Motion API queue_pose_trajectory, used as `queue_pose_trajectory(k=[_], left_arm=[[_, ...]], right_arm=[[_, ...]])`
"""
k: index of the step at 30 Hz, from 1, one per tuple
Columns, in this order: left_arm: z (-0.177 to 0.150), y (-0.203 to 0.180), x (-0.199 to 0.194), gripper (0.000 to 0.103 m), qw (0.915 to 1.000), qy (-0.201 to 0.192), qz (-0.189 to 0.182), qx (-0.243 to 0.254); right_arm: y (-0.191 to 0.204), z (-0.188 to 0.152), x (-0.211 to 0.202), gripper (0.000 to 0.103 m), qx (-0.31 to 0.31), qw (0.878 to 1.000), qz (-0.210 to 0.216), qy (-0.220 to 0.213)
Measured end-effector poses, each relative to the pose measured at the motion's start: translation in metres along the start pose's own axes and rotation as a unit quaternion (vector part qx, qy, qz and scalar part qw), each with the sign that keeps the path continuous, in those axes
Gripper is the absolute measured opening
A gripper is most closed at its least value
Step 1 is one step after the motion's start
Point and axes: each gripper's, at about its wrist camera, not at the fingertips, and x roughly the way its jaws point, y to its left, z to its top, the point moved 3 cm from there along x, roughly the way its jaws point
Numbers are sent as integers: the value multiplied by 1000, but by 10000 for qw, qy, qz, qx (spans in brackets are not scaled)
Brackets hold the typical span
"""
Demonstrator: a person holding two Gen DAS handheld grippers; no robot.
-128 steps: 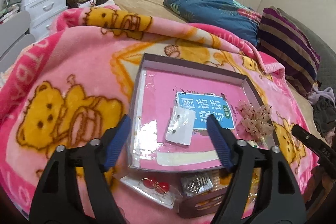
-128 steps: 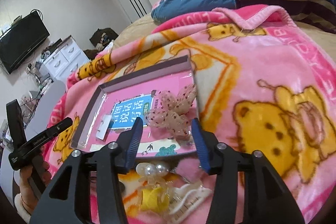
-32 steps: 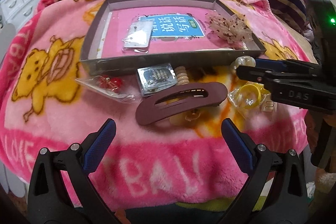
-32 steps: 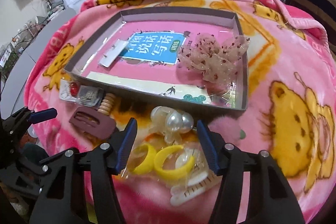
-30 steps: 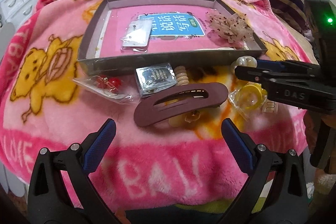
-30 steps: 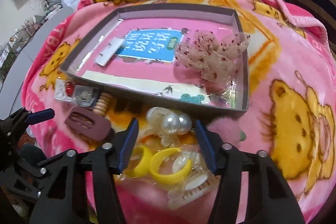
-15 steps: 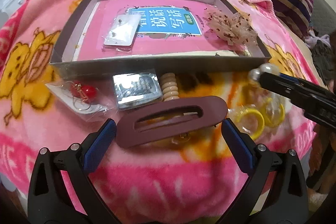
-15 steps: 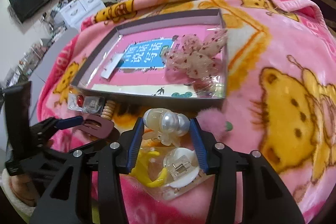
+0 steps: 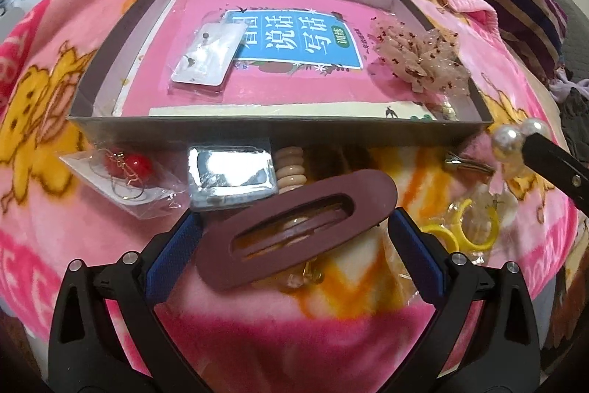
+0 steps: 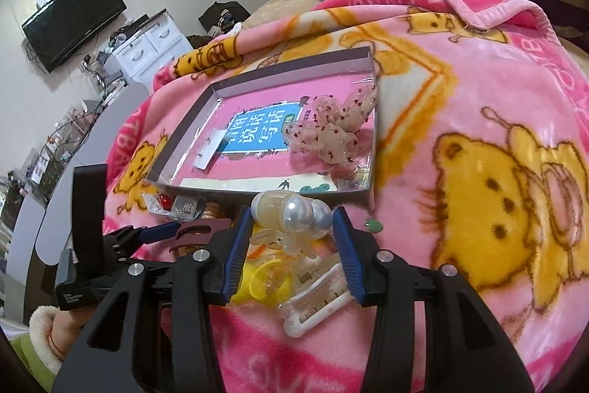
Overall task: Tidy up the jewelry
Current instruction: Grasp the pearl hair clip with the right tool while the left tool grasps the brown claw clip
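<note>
**Pearl clip lifted near the box, maroon clip between wide fingers**

The right gripper (image 10: 292,221) clenched a pearl hair clip (image 10: 291,210) just before the box's (image 9: 279,127) near wall. The left gripper (image 9: 291,245) stood spread around the maroon hair clip (image 9: 294,231) on the blanket (image 10: 460,91). Inside the box lay a blue label (image 9: 294,41) with Chinese characters.

Maroon hair clip (image 9: 294,225), yellow rings (image 9: 460,234), pink blanket (image 9: 257,326) patterned with yellow bears.

blue book cover (image 9: 294,41) reading 看图说话写话, green badge 训练
</note>
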Motion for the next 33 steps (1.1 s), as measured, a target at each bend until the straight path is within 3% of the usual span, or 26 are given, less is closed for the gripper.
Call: queue_pose_trajectory(k=[7,12,23,32,33], left_arm=[[3,3,5,93,9998,-76,-9,-175],[-2,15,-10,69,9992,-212,-175,-300],[-15,31,-53,48,9951,-517,-727,-421],[-19,49,-73,18,9923,-704,-878,-525],[-19,50,-74,10,9919,-712,-910,-533]], right_arm=[[-5,-1,-5,44,86,9999,-3,-57],[-2,0,-10,44,67,9999,47,-108],[3,0,-17,44,75,9996,206,-169],[13,2,-18,44,36,9993,310,-210],[14,2,-19,44,34,9993,315,-213]])
